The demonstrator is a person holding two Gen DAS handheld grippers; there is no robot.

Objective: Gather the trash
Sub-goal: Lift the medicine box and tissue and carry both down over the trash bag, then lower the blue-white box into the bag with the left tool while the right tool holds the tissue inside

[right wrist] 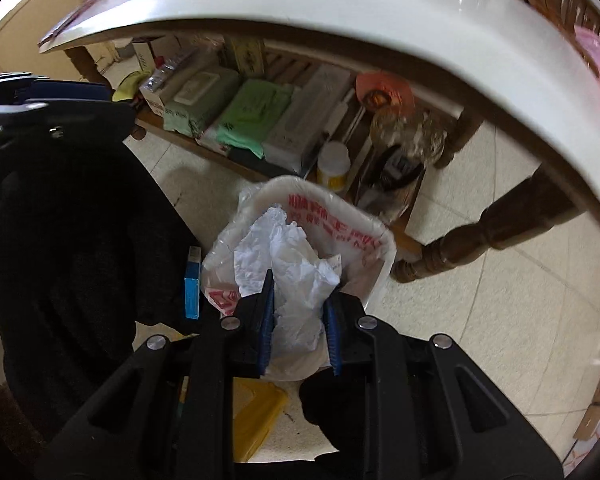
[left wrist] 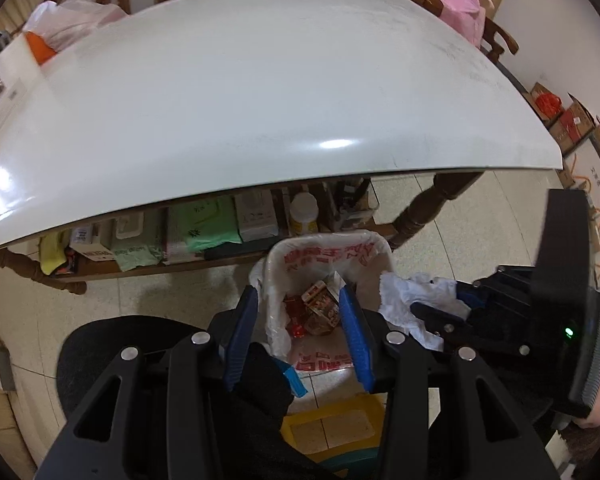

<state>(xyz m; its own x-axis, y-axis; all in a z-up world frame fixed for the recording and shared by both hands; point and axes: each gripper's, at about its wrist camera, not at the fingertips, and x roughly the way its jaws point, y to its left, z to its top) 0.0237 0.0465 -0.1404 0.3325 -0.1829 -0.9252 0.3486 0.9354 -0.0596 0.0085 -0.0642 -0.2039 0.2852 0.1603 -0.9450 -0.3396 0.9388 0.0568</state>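
Both claws hang over the bin [left wrist: 374,242]: the right gripper [right wrist: 298,292] clenches a crumpled white paper [right wrist: 288,256] above the lined rim, while the left gripper [left wrist: 298,300] stands released, nothing between its jaws, over wrappers [left wrist: 320,308] lying at the bin's bottom.

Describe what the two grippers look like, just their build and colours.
Both are black plastic frames with cut-out linkage arms and silver round pivot pins. The left gripper and right gripper each carry two ribbed blue finger pads. The right one's body shows a small green light and a ridged grey edge.
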